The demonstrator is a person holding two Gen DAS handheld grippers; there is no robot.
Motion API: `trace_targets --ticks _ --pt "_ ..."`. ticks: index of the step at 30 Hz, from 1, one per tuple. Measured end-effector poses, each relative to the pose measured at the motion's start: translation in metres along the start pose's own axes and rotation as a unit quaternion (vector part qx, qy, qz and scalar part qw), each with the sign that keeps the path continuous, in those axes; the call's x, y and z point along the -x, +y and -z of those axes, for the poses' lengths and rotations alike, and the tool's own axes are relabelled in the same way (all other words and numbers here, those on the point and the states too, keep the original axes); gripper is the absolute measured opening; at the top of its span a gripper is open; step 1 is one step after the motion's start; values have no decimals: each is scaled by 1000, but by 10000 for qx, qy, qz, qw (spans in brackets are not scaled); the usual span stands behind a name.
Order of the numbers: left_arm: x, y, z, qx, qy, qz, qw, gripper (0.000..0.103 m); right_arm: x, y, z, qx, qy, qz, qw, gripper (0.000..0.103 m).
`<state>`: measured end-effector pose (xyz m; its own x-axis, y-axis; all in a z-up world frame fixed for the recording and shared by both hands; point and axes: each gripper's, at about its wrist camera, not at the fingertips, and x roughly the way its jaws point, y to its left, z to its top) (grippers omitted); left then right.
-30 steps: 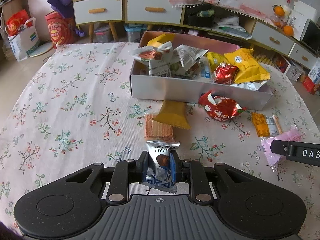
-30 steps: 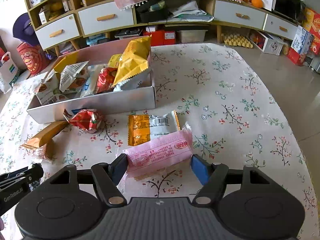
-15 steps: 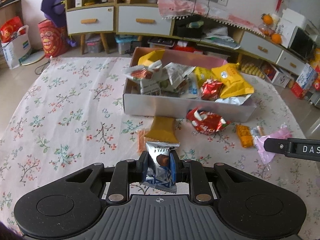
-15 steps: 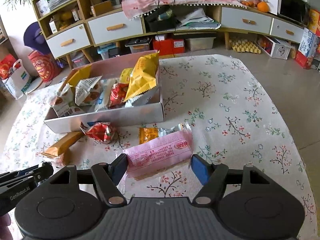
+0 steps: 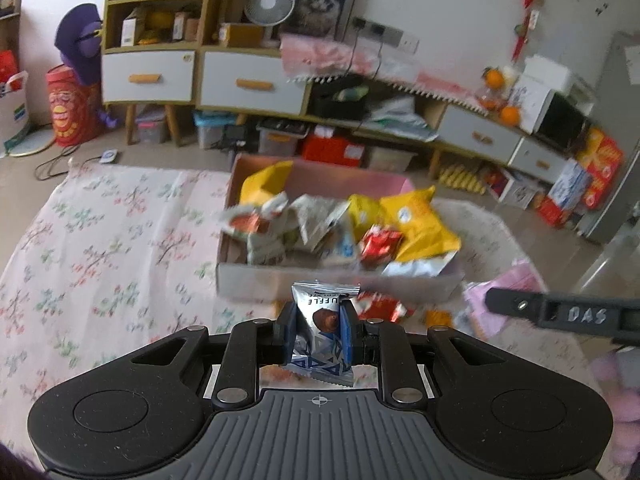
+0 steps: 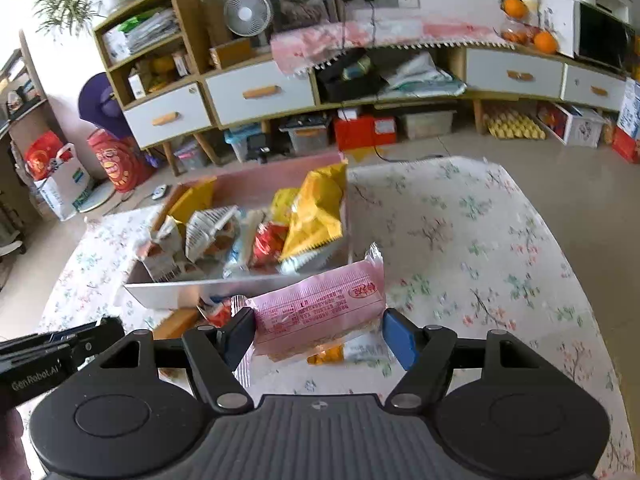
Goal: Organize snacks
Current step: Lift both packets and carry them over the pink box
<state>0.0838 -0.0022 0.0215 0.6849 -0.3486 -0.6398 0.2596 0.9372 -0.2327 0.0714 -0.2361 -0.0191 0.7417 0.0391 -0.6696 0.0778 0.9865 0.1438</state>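
Observation:
My left gripper is shut on a small silver and blue snack packet and holds it above the table, short of the box. My right gripper is shut on a long pink snack packet, held in the air near the box's front right corner. The open cardboard box holds several snack bags; it also shows in the right wrist view. The right gripper shows in the left wrist view with the pink packet.
On the floral tablecloth in front of the box lie a red packet, an orange packet and a tan packet. Cabinets and shelves stand behind the table.
Both grippers have risen with their packets, so the table and box look farther below. The views have tilted up toward the room.

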Motion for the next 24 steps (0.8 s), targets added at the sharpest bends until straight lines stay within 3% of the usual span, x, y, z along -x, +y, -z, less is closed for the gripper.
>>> trace_targets --ticks 11,24 --pt "-46 0 -35 -660 -328 498 9960 19 -24 19 -38 481 -393 -501 9968 53" --pt "-113 22 -33 -816 37 687 9943 19 -87 33 -70 576 -594 -929 9922 53"
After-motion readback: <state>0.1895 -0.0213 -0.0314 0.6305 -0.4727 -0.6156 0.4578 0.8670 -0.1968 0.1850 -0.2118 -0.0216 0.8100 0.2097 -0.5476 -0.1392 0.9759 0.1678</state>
